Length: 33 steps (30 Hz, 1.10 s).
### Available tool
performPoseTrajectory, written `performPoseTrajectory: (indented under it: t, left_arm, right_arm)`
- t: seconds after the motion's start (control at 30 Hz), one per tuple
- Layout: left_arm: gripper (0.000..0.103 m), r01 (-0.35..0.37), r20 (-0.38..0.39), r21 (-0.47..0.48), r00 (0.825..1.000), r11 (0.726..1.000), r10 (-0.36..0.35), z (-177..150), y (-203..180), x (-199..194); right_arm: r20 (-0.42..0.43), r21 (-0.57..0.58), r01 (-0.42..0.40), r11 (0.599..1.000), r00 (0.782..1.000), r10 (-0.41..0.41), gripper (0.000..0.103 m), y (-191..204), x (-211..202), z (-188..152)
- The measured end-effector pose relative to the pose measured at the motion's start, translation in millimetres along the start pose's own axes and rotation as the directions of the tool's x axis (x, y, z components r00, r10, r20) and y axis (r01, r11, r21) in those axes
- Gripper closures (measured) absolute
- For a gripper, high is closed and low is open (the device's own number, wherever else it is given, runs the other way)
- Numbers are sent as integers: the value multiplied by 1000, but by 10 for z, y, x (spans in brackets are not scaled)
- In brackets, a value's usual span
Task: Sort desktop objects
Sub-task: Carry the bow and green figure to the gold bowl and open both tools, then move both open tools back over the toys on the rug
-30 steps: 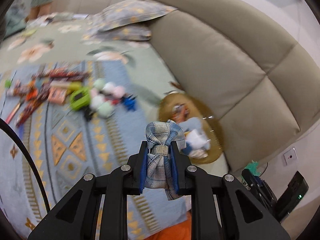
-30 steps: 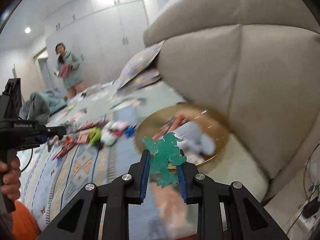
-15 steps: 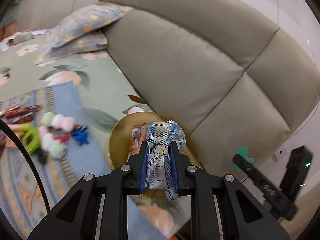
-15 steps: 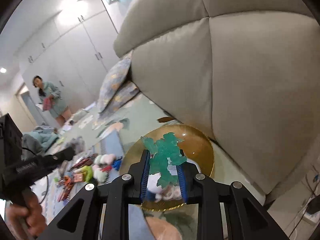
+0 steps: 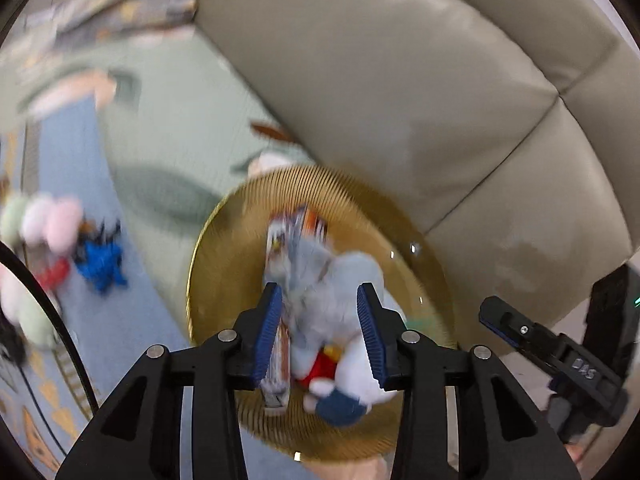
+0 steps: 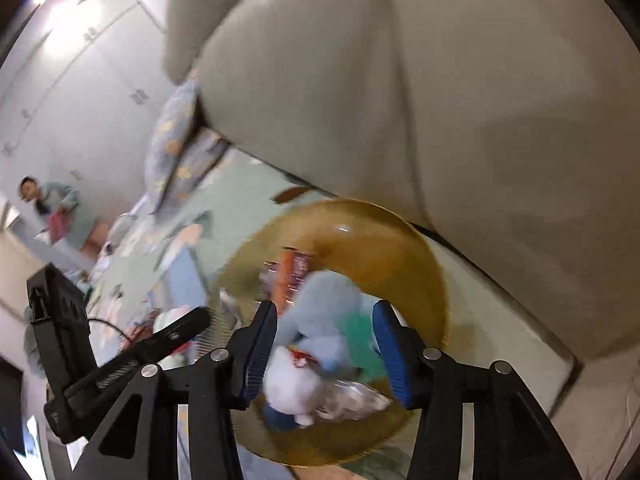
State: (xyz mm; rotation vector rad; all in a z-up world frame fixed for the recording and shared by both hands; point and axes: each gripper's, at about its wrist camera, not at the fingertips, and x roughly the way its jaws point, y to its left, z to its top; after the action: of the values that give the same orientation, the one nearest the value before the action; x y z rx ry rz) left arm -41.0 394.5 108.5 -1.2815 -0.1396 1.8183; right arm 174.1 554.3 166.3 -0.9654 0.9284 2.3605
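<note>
Both grippers have just been opening over the gold plate (image 5: 224, 240). My left gripper (image 5: 320, 330) carried a blue plaid cloth bundle a moment ago; now its jaws stand apart with nothing pressed between the pads, and a blurred grey-blue shape (image 5: 308, 268), which I take to be that bundle, lies on the pile in the plate just beyond the fingertips. My right gripper (image 6: 326, 346) is likewise released: the green toy (image 6: 356, 340) it held now shows low between its jaws, down among the things in the plate, and I see no pad pressing on it.

I judge that two more items are sorted and both hands are free to go back for more. The plate already holds a white plush (image 6: 288, 380), a pale blue soft toy (image 6: 324, 300) and a flat printed packet (image 5: 296, 228), so it is getting crowded and further drops may slide off the heap.

Unsorted things wait on the patterned blue mat (image 5: 60, 152) on the bed: pastel pom-pom shapes (image 5: 44, 220) and a blue toy (image 5: 100, 260), well apart from the plate. The padded headboard (image 5: 400, 80) rises just behind the plate, and the two grippers sit close together, so I would draw them back apart from each other. A person (image 6: 52, 208) stands far across the room.
</note>
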Motion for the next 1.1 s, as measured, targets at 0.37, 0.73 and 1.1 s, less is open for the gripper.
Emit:
performPoseTrajectory:
  t: [0.37,0.73,1.1]
  left_arm:
    - [66,-95,84,-40,992,995,98,-438,334,-1320]
    - [66,-275,204,-377,907,884,369,-1228,2067,-2648]
    - [66,-387,176,-457,843,801,508,-1514,3769,-2987]
  right_arm:
    - [-58,-86,-100,991,994,95,47,725,-317,-571]
    - [-274,-331,-271,904,944,183,42,2381,248,-1775]
    - [-427,-477,-300,826,901,81,42,2801,982,-2474]
